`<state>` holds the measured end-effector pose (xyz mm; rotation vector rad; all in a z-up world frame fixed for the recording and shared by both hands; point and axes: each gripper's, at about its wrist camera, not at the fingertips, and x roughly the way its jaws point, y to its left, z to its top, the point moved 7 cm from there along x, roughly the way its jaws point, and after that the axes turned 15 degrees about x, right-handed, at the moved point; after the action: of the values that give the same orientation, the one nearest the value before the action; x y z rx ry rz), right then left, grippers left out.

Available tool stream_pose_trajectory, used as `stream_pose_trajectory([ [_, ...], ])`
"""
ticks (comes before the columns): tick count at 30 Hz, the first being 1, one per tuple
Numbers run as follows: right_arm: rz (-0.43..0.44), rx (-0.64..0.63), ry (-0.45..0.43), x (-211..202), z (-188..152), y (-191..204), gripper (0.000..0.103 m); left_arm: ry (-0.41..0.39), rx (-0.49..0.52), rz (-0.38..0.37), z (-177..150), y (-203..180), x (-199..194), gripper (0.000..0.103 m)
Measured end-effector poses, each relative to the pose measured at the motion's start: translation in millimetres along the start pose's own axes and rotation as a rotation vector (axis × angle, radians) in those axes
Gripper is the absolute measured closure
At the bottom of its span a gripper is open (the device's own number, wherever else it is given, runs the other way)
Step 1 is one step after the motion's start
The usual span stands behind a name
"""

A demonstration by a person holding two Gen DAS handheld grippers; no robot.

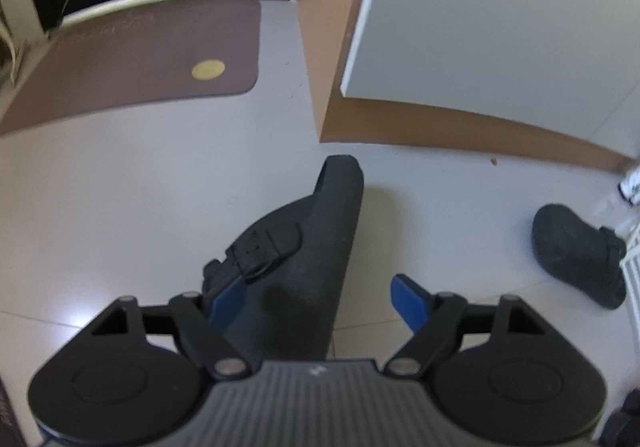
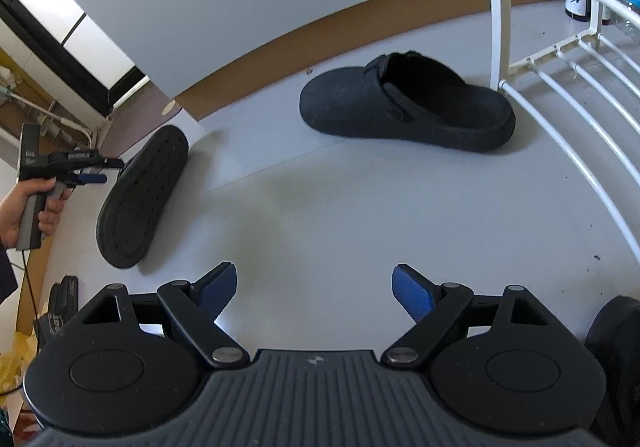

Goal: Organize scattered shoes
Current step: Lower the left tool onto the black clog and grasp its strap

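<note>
Pale grey floor tiles [image 2: 320,207] run up to a wall with a brown skirting board [image 1: 460,127], and two black clogs are lying around on them. One clog [image 1: 312,247] is tipped on its side, sole facing the right camera, sitting between the fingers of the left gripper [image 1: 320,297]. Those jaws are wide apart; one blue pad is right by the strap side and the other is clear of the sole, so nothing's gripped. A hand [image 2: 28,207] holds that gripper by its handle. The other clog [image 2: 404,107] stands upright, heel touching the leg of a white wire rack [image 2: 496,27]. The right gripper [image 2: 316,293] hangs wide open over bare floor, well short of it. A brown doormat [image 1: 140,63] lies by the door.
</note>
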<state>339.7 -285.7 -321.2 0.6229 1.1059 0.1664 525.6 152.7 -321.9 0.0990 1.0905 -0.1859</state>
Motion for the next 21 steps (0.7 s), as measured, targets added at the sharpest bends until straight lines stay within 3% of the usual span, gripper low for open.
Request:
stream_pose_trajectory([
  [11,-0.016,0.001,0.017,-3.4,-11.6,-6.4,0.014,0.065,0.03,0.082,-12.0,8.0,29.2,0.015],
  [15,-0.019,-0.006,0.033,-0.8,-17.4,-7.8,0.014,0.043,0.022,0.062,-14.3,12.6,30.6,0.012],
  [21,-0.019,0.0,0.048,3.3,-23.2,-9.3,0.014,0.06,0.064,0.059,-21.4,11.7,28.7,0.02],
])
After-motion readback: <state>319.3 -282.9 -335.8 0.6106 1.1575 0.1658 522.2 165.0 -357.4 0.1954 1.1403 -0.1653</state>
